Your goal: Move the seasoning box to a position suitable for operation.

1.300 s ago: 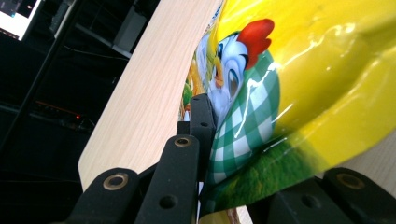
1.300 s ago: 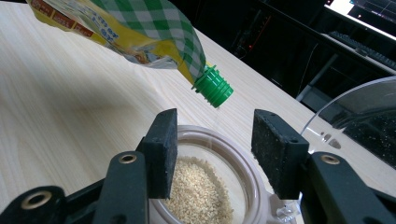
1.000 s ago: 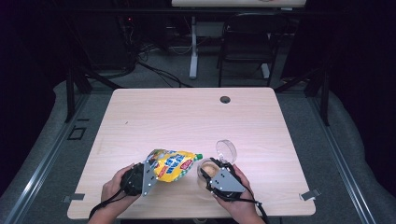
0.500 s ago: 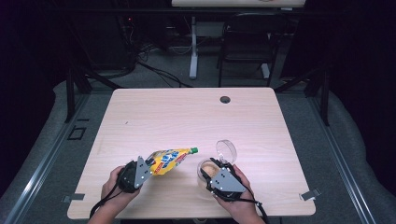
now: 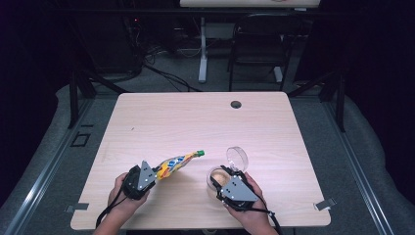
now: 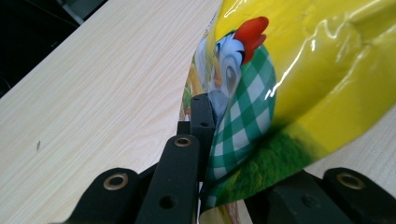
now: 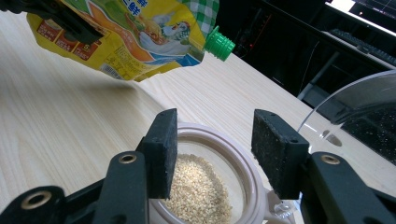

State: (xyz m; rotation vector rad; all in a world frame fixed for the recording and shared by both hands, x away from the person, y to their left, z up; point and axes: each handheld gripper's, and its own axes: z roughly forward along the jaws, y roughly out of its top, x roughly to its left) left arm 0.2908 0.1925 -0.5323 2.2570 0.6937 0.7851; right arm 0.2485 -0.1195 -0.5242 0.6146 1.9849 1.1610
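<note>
Pale wood table (image 5: 195, 117): left gripper (image 5: 147, 177) pinches yellow pouch (image 5: 175, 162); right gripper (image 7: 212, 154), jaws spread, straddles sesame jar (image 7: 205, 186).

Right gripper (image 7: 212, 156) jaws rise from the bottom of the frame, spread apart over a round pale jar (image 7: 233, 163) of light grains (image 7: 198, 189); whether the pads touch the rim is unclear. Clear hinged lid (image 7: 359, 109) stands open at right. Upper left: yellow spouted pouch (image 7: 135, 39) off the wooden table (image 7: 56, 121), green cap (image 7: 218, 44) pointing right, black jaw clamped on its left end.
</note>
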